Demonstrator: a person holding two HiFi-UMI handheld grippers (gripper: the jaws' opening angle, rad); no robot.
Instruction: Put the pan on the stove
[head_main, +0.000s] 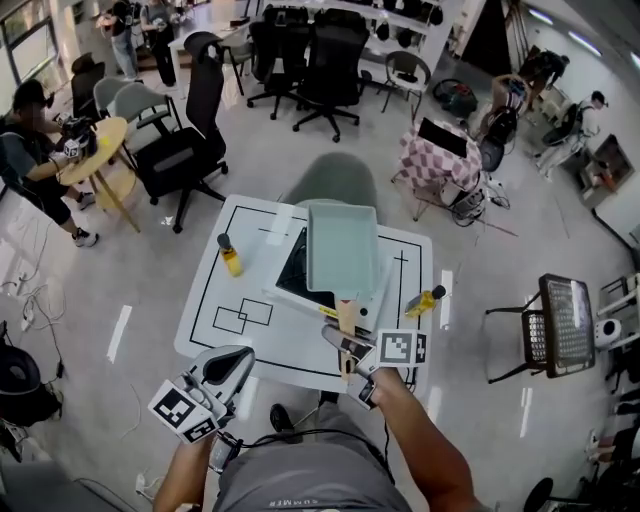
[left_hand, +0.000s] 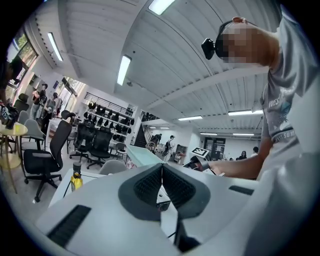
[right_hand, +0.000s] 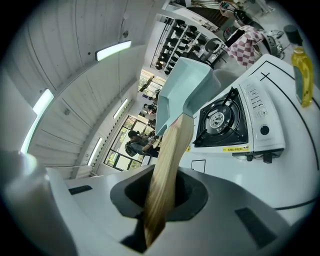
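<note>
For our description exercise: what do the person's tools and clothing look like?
The left tool and right tool are light grey with dark pads, each bearing a cube of black-and-white markers. Black cable by the left. Grey short-sleeved T-shirt.

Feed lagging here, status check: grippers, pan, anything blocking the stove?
Right gripper clamped on pan handle; left gripper shut, empty. Pan aloft over stove, not set down. Burner bare; oil bottles flank stove, clear of it.

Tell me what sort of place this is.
Probably an open office or lab, not a kitchen: rows of office chairs, strip lights overhead, and a portable stove on a marked white table.
</note>
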